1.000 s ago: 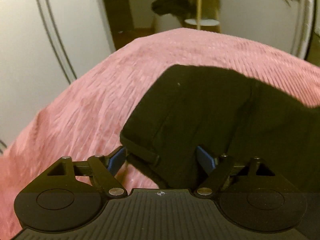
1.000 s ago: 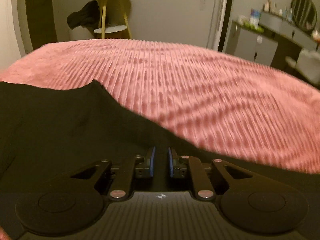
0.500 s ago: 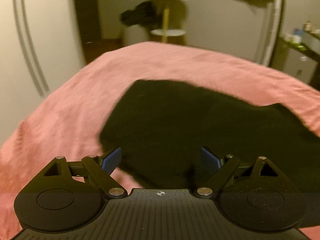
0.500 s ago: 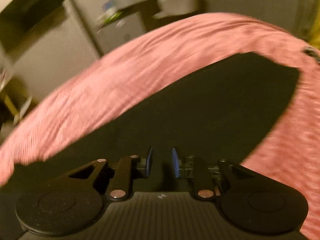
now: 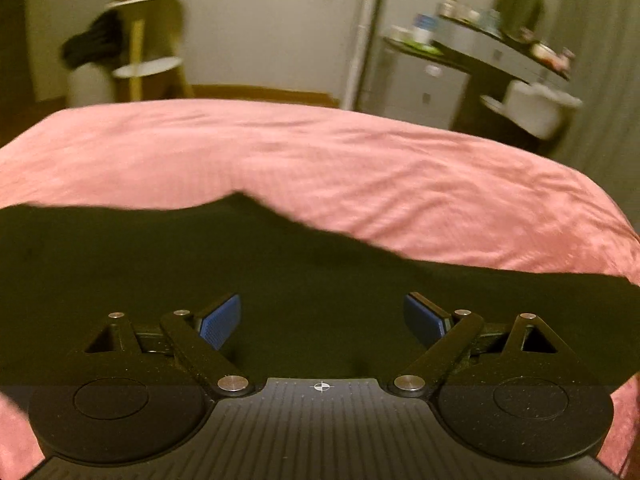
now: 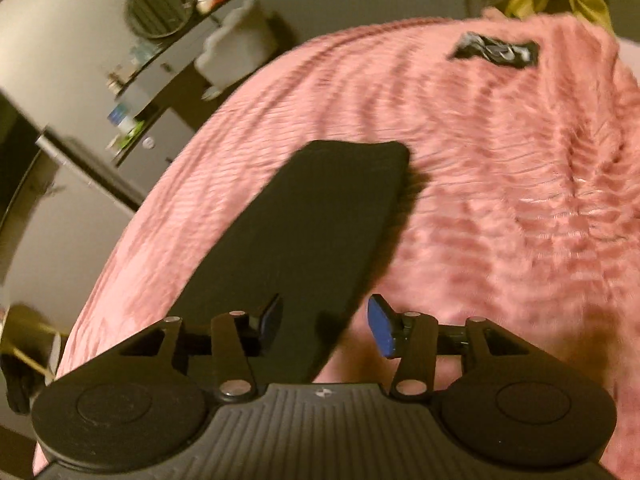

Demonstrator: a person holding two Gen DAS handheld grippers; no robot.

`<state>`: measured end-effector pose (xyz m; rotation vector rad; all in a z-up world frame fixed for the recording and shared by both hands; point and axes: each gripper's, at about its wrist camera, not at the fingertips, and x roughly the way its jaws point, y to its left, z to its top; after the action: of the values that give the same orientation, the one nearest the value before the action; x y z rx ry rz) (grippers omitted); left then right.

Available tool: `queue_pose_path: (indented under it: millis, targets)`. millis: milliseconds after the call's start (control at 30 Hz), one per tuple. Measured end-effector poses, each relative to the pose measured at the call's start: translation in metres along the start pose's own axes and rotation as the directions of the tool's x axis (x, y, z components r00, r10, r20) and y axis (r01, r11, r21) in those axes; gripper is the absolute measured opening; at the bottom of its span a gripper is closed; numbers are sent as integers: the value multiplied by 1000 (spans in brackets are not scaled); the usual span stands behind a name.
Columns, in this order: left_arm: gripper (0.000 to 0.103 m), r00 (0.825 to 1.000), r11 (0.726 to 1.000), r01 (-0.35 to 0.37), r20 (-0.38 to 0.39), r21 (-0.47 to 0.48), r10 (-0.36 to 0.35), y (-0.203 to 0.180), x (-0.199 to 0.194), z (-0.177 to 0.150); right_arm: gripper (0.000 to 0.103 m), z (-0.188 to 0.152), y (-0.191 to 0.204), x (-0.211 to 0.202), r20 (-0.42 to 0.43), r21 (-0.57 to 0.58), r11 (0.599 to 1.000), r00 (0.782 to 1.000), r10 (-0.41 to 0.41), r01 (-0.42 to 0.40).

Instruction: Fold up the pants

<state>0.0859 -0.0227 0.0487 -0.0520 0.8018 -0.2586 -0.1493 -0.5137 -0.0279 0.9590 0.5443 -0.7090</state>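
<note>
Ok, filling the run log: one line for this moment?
left gripper open | right gripper open | pants flat on bed

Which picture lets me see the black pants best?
The right wrist view. There the pants stretch away across the pink blanket as one long strip, with the squared far end visible. The left wrist view shows only a wide dark patch with a wavy top edge, so their shape is unclear.
</note>
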Motion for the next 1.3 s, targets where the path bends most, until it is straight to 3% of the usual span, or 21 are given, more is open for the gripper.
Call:
queue_pose_path:
  millis: [200,233,333,367,467,533,600,633,667,700,733,767,800,833,867,1033,1100,1133,1167,1233,1300]
  targets:
    - [93,992,984,111,-67,137,-103,-92,78,16,57,38,-24,48,6,68,996,998,64,-64]
    - [93,990,981,127,-88,150,-114,-104,92,18,51,43,-23,52,16,51,995,996,86,-87]
    - [92,987,970,115,-131,213,-88,-132,127,19,18,50,-18,57,18,-16,992,992,124,-124]
    - [90,987,966,97,-147,239,-63,-138,136,17,17,51,-18,58,16,-27,990,991,136,-135]
    - [73,991,963,66,-129,261,-33,-144,150,13,14,54,-20,56,28,-52,985,985,168,-166]
    - [47,993,966,48,-120,254,-18,-144,151,13,12,57,-18,50,46,-56,975,975,217,-214]
    - [31,995,969,-19,-90,246,43,-146,148,17,10,61,-9,39,91,-95,961,959,269,-261]
    - [29,994,967,-57,-72,247,77,-146,146,18,9,61,-4,32,131,-121,950,944,302,-287]
    - [32,994,967,-75,-58,242,92,-147,142,19,9,60,-3,27,169,-134,942,930,326,-306]
    - [43,996,971,-61,-53,233,75,-145,136,21,9,60,-5,27,189,-129,943,926,327,-307]
    - [65,998,975,-32,-54,222,45,-144,128,21,11,59,-8,33,185,-111,954,937,295,-278]
    - [76,998,978,-6,-53,209,17,-144,121,20,22,58,-12,43,161,-92,971,959,232,-220]
    - [90,999,981,16,-49,196,-6,-143,114,18,24,57,-18,53,112,-70,984,978,174,-167]
    - [94,998,982,39,-51,186,-30,-143,109,16,34,56,-24,64,55,-49,989,988,142,-139]
    - [95,997,982,60,-62,180,-49,-143,106,14,39,54,-30,70,17,-29,988,988,154,-153]
    - [96,984,985,126,-144,121,-109,-141,107,-2,42,57,-42,71,36,59,965,966,255,-257]
    - [96,979,984,140,-161,113,-121,-138,108,-8,27,58,-42,69,46,64,958,960,276,-279]
    - [96,979,984,135,-167,119,-114,-138,109,-10,12,57,-40,69,54,45,955,955,291,-293]
    - [96,980,984,129,-167,127,-107,-136,111,-10,11,58,-39,69,59,39,951,951,304,-307]
    - [96,983,986,102,-165,131,-80,-135,113,-12,15,59,-39,75,57,51,952,953,298,-301]
    - [96,983,987,94,-166,128,-72,-134,114,-11,29,58,-41,84,41,77,959,962,269,-272]
